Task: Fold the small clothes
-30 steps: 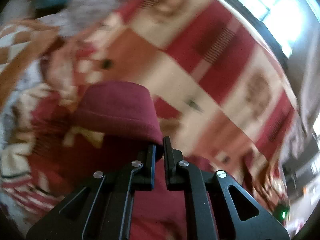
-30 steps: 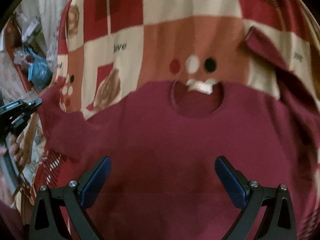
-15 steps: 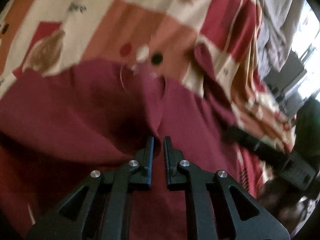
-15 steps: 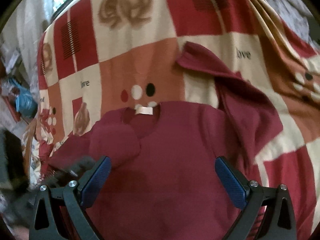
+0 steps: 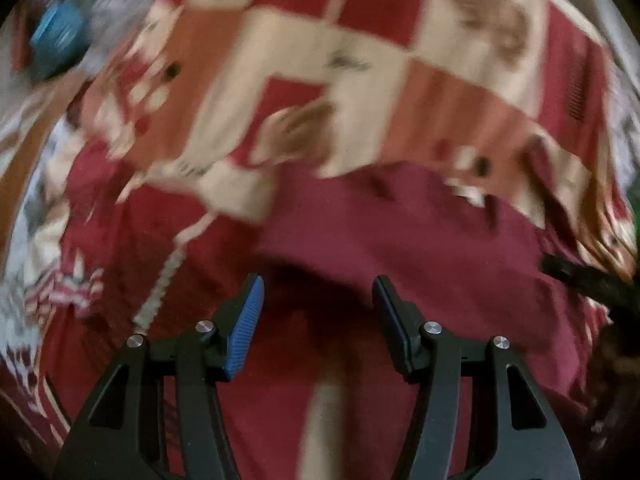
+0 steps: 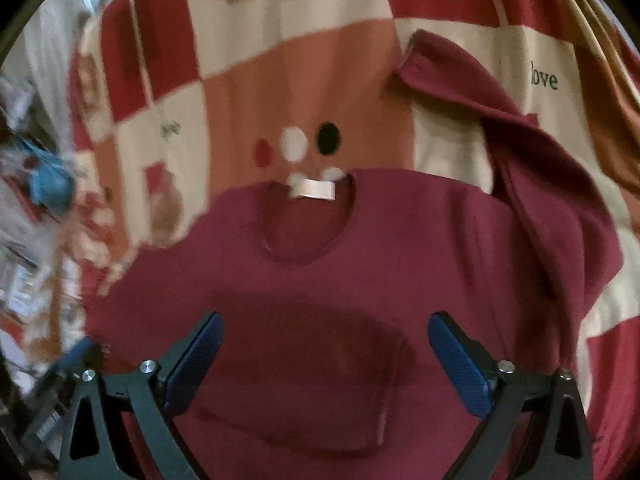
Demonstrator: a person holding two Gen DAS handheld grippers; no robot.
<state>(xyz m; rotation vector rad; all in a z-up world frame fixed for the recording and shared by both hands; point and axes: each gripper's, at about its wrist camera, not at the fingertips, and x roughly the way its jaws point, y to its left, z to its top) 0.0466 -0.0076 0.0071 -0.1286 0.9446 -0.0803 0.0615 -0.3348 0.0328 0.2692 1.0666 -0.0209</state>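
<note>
I count one maroon shirt (image 6: 360, 280) with one white neck label (image 6: 314, 190), lying on one patchwork blanket (image 6: 300, 72). I see two sets of tongs: the left tongs (image 5: 318, 308) and the right tongs (image 6: 325, 342).

The word "love" (image 6: 543, 79) stands in dark green letters on a cream square of the patchwork blanket (image 6: 320, 72), far right, just beyond the maroon sleeve. A second green word on a cream square at the left is too blurred to read. The white neck label (image 6: 313, 189) shows no legible print
</note>
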